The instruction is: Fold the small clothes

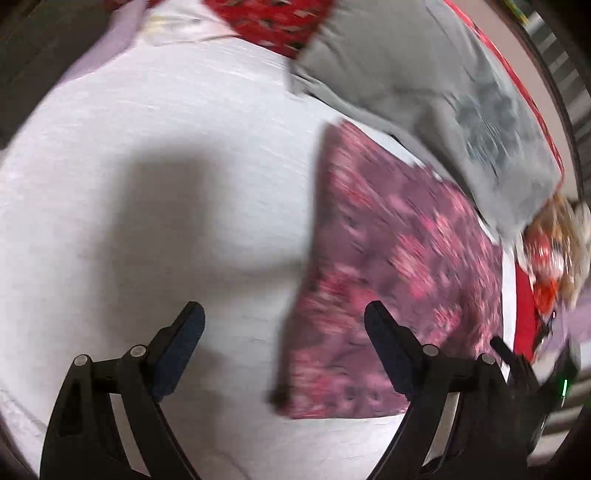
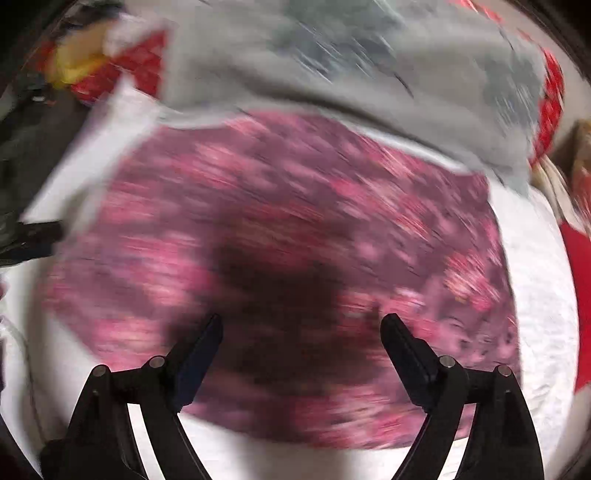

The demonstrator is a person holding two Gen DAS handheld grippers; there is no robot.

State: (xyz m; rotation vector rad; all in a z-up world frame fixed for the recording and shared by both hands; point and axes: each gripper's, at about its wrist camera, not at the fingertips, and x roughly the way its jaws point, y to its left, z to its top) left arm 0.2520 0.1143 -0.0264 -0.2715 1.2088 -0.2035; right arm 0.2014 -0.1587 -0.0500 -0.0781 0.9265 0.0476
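A purple garment with a pink flower print (image 1: 391,266) lies folded flat on the white cloth surface (image 1: 147,177). Both views are blurred by motion. My left gripper (image 1: 284,314) hovers open over the garment's left edge, with nothing between its fingers. In the right wrist view the same garment (image 2: 280,236) fills the middle, and my right gripper (image 2: 301,325) hangs open above its near part, casting a dark shadow on it. A grey garment with a faded print (image 1: 436,92) lies just beyond the purple one and overlaps its far edge (image 2: 332,66).
Red patterned fabric (image 1: 273,18) lies at the far side of the surface. A heap of red and tan items (image 1: 554,254) sits at the right edge. A pale lilac cloth (image 1: 110,44) lies far left. The other gripper's black tip (image 2: 40,232) shows at the left.
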